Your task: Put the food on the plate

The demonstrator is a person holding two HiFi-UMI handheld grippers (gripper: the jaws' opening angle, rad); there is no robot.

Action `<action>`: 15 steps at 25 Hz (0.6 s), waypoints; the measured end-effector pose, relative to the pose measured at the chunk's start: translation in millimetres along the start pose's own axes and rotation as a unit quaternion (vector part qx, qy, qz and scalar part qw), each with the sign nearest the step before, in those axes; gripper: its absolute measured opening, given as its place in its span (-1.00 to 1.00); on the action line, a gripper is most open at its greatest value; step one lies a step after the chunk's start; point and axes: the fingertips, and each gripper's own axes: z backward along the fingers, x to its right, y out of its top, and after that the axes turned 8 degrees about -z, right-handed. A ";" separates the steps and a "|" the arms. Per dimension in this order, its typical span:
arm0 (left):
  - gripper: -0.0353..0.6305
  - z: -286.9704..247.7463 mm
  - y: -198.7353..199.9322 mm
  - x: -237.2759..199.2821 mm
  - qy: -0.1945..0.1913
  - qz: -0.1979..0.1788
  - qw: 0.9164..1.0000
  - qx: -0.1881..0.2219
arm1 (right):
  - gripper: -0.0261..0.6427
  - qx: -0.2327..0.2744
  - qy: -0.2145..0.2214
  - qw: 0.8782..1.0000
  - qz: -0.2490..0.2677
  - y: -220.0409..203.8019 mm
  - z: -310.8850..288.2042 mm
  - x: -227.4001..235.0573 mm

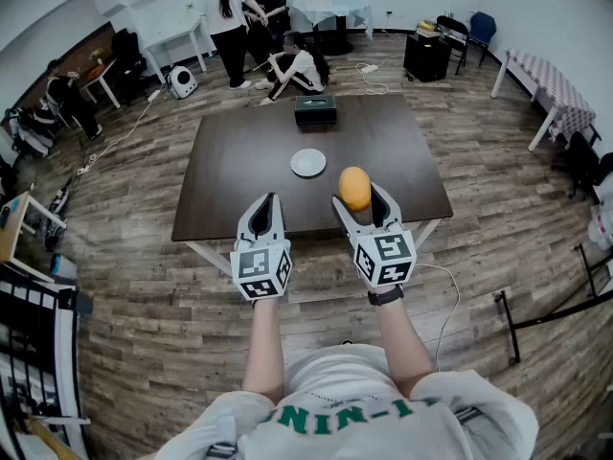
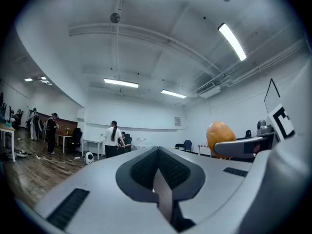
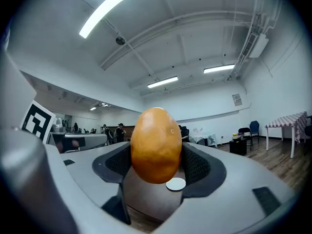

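An orange-brown, potato-like food (image 1: 355,189) is clamped between the jaws of my right gripper (image 1: 358,200), held up over the near edge of the dark table (image 1: 239,161). In the right gripper view the food (image 3: 156,145) fills the gap between the pads, upright, and the small white plate (image 3: 176,184) shows far off below it. The plate (image 1: 308,163) lies empty near the table's middle, ahead and left of the food. My left gripper (image 1: 262,214) hangs beside it with jaws closed together and nothing in them (image 2: 158,172). The food (image 2: 220,138) also shows at right in the left gripper view.
A dark box (image 1: 315,110) sits at the table's far edge. Several people (image 1: 230,27) stand and crouch beyond the table. A checkered-cloth table (image 1: 556,89) is at the right, chairs (image 1: 469,32) at the back, cables on the wooden floor.
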 end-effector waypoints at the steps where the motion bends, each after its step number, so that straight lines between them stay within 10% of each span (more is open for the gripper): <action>1: -0.85 -1.5 -2.2 2.5 0.002 0.001 1.000 -0.001 | 0.02 -0.004 0.000 1.000 -0.003 -2.7 -0.2 3.5; 15: -0.85 -34.7 -43.1 10.7 0.016 -0.007 0.999 -0.050 | 0.02 -0.050 0.033 0.997 -0.055 -48.7 -39.7 37.3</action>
